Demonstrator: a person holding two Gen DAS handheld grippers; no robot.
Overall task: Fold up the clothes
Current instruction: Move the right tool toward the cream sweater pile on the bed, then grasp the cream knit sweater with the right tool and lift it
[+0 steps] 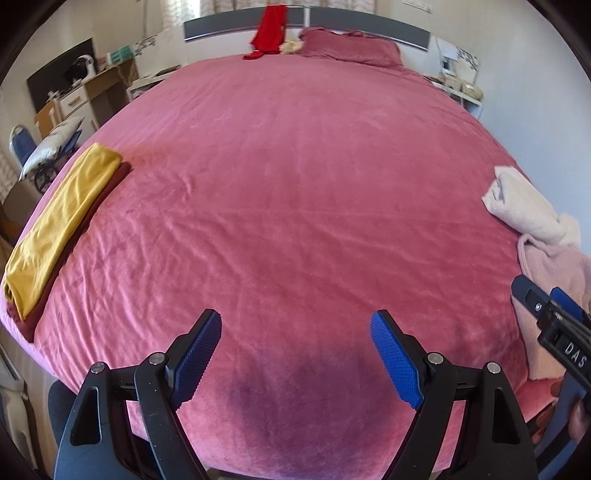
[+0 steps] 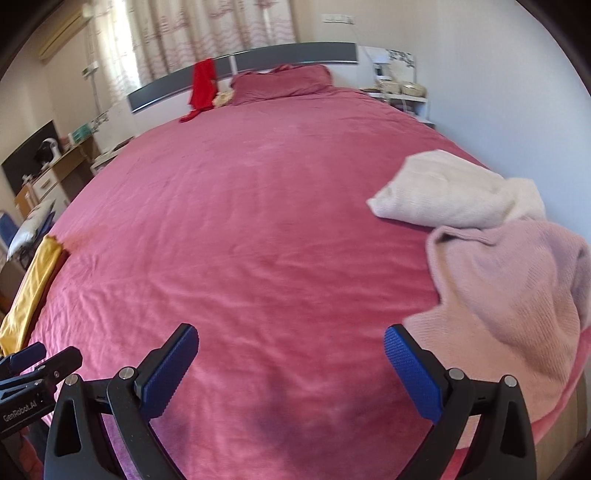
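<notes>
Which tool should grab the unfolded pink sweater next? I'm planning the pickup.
Right. The right tool, open, hovers beside the pink sweater; the left tool, open too, sits farther over, nearer the folded yellow garment.

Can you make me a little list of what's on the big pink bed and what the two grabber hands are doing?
bed: pink cover, mostly bare in the middle
folded pile: yellow garment on top of a dark red one, at the left edge
unfolded clothes: light pink sweater and cream sweater, crumpled at the right edge
far end: red garment hanging over the headboard, pink pillow beside it
left gripper: open, holding nothing, above the bed
right gripper: open, holding nothing, close to the light pink sweater
</notes>
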